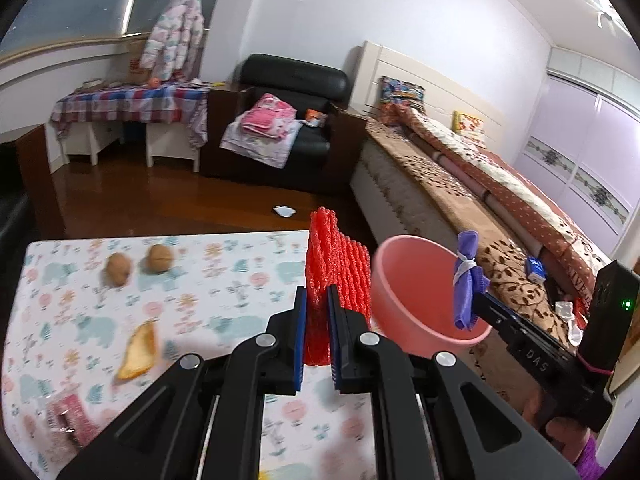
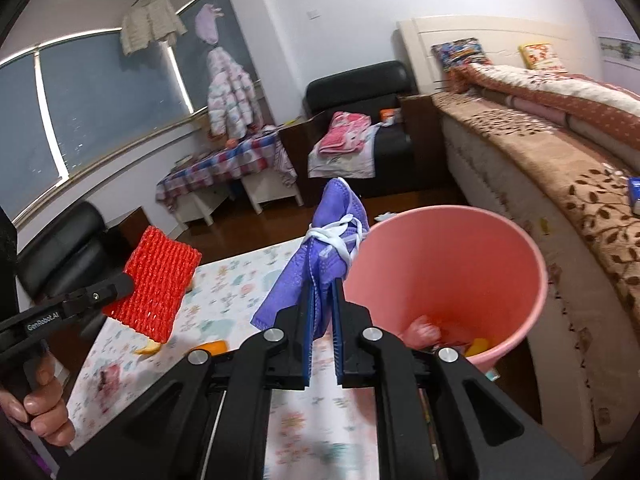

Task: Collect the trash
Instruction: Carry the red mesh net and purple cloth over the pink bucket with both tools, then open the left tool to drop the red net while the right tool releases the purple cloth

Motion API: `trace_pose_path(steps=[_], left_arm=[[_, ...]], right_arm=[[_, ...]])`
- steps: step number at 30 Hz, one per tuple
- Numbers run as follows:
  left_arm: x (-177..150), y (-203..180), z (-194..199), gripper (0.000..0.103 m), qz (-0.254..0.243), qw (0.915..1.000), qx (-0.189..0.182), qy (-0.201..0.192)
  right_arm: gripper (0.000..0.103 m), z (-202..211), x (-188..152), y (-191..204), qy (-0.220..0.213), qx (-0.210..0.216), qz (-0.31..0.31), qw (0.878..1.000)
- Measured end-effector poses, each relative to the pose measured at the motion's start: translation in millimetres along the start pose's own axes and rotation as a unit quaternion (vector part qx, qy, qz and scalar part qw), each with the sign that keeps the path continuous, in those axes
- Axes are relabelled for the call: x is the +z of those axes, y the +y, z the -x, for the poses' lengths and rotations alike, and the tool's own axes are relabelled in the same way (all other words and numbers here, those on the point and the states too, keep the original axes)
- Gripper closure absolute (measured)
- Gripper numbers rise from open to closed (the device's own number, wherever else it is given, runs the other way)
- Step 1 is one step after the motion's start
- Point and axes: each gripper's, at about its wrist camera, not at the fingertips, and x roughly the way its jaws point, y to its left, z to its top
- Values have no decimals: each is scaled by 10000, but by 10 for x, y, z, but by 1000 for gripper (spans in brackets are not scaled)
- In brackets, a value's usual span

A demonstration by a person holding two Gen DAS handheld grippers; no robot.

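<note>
My left gripper [image 1: 318, 296] is shut on a red foam fruit net [image 1: 334, 268] and holds it above the table's right edge, beside the pink bin [image 1: 420, 292]. The net also shows in the right wrist view [image 2: 156, 284]. My right gripper [image 2: 323, 288] is shut on a folded purple face mask [image 2: 320, 256] tied with its white straps, just left of the pink bin [image 2: 460, 264]. The mask shows over the bin's rim in the left wrist view [image 1: 466, 280]. The bin holds some pink and orange trash [image 2: 448, 336].
On the floral tablecloth [image 1: 200, 300] lie two walnuts [image 1: 138, 264], an orange peel [image 1: 138, 352] and a pink wrapper [image 1: 70, 420]. A bed [image 1: 480, 200] runs along the right. A black armchair [image 1: 288, 120] and a covered desk [image 1: 128, 100] stand behind. A white scrap [image 1: 284, 211] lies on the floor.
</note>
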Motion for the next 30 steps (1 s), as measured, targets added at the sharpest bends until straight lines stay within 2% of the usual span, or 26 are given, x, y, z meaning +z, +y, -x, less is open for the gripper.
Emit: trace_pose_path(steps=[8, 15, 24, 30], left_arm=[[116, -533, -436, 94, -338, 9990, -226, 169], [111, -866, -847, 94, -508, 9975, -295, 403], [57, -1054, -1269, 94, -599, 9954, -282, 698], [12, -1077, -1368, 94, -624, 9945, -286, 788]], right_arm=[[94, -56, 19, -434, 62, -296, -319, 9990], [94, -115, 1, -684, 104, -387, -532, 9978], [94, -224, -29, -880, 218, -554, -616, 9963], [94, -275, -60, -928, 276, -595, -670, 9956]])
